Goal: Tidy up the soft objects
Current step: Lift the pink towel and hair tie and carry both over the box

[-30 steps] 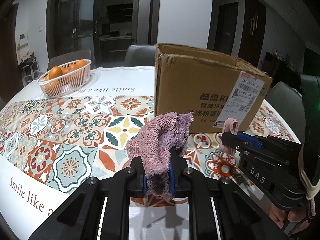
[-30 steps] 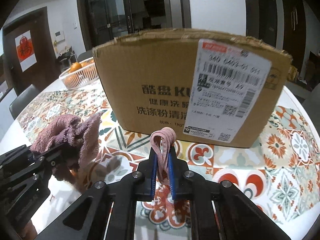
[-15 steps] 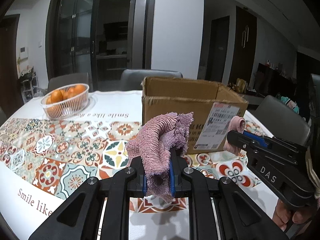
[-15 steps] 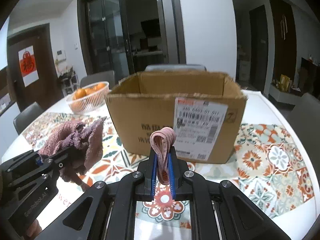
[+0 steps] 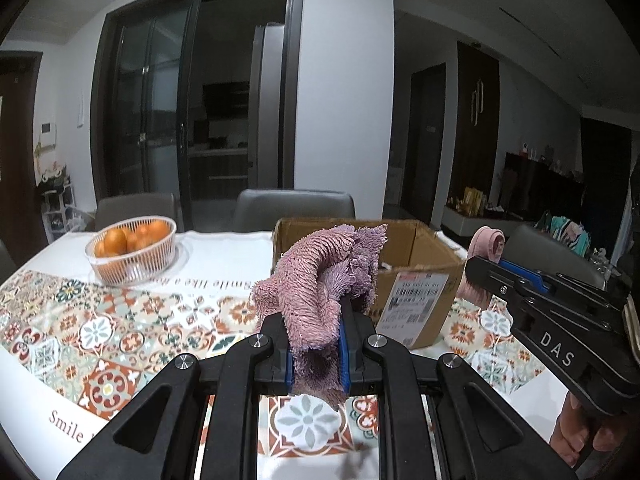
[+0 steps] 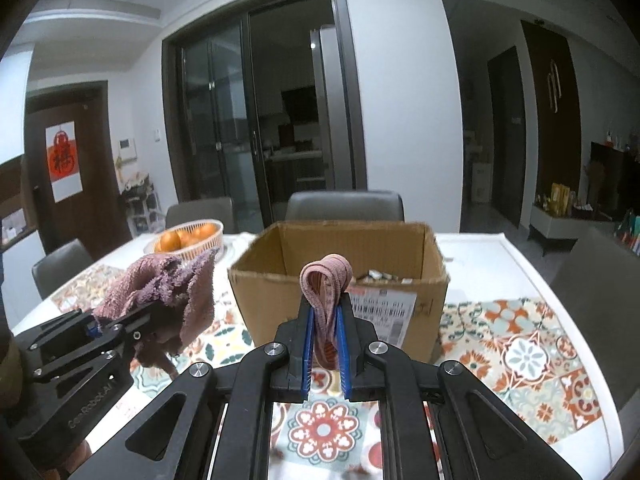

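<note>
Nearest the left wrist camera, the left tool is clenched on a mauve terry cloth, whose bunched loop stands above the jaws while a frayed end droops below them. Just to its right, the right tool is clamped tight on a folded pink band of fabric, the fold poking up between the blue pads. Both pieces look light, limp and non-slip; they would probably sag and unfold when let go, so a pinch across the thick bunched middle, as now, seems the safest hold, and neither can break.

Below them lies the bench, covered by a cloth with patterned tiles and a white border with printed lettering. Beyond the tools stands an open cardboard box with a shipping label on its front wall; small items lie inside, too indistinct to name. It seems the likely place for the soft things. Farther left sits a white basket of oranges. Behind are grey chairs, dark glass sliding doors and a white wall.
</note>
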`<action>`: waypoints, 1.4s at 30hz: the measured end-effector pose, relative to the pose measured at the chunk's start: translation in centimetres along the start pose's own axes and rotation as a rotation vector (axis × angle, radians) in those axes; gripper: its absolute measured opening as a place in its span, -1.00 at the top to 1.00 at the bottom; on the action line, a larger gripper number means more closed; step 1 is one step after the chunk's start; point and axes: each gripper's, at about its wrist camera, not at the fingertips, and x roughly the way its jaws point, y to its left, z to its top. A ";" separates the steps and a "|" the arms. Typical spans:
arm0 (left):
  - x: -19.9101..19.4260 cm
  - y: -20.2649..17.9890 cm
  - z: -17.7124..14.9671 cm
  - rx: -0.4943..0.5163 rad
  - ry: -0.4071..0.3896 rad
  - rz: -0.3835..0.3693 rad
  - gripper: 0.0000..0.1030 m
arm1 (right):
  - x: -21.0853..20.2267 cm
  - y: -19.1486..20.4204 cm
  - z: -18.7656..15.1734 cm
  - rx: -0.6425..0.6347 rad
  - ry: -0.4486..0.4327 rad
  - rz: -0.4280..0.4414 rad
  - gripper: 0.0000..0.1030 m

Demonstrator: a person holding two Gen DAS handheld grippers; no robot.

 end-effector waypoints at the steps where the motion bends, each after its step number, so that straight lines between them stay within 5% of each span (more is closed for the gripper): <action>1: -0.1 -0.1 0.3 0.003 -0.009 -0.001 0.67 | -0.3 0.0 0.3 -0.002 -0.013 0.000 0.77; 24: 3.6 -1.4 6.2 0.090 -0.139 -0.037 0.67 | 1.6 -2.0 5.7 0.013 -0.113 -0.032 0.77; 42: 11.9 -1.6 6.4 0.087 -0.055 -0.079 0.66 | 8.6 -3.9 6.1 0.026 -0.014 -0.056 0.76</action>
